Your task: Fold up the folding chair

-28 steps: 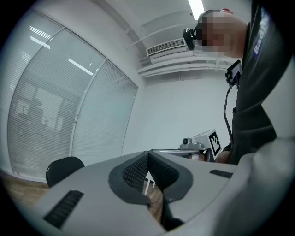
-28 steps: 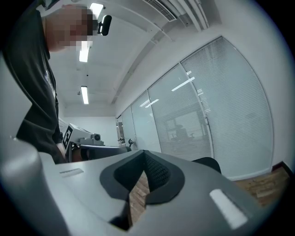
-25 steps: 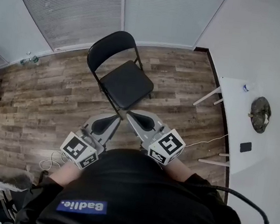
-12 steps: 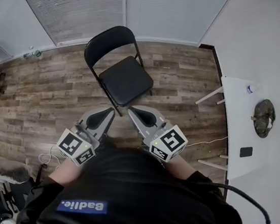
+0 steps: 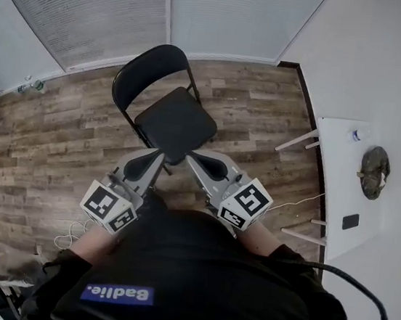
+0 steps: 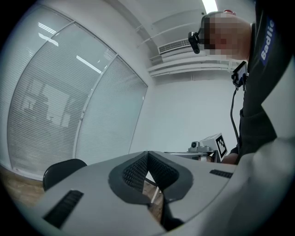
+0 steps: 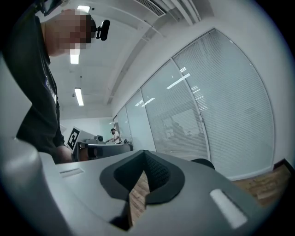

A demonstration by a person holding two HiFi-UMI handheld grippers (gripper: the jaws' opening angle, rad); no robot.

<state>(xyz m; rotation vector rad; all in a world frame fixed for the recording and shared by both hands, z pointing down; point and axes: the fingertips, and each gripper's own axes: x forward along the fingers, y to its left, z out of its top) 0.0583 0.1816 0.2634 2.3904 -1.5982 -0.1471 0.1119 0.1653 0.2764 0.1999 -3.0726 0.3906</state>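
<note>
A wood-plank floor runs to glass walls hung with pale slatted blinds. At the right stands a white surface on slanted wooden legs. On it lie a camouflage cap, a small dark flat rectangle nearer the camera and, at the far end, a small blue-topped bottle, all 3 apart from each other. A thin white cable trails across the floor beside the surface. A coiled white cord lies at lower left. 1 bottle rests on the floor by the left wall. An air-conditioning unit sits high on the wall.
</note>
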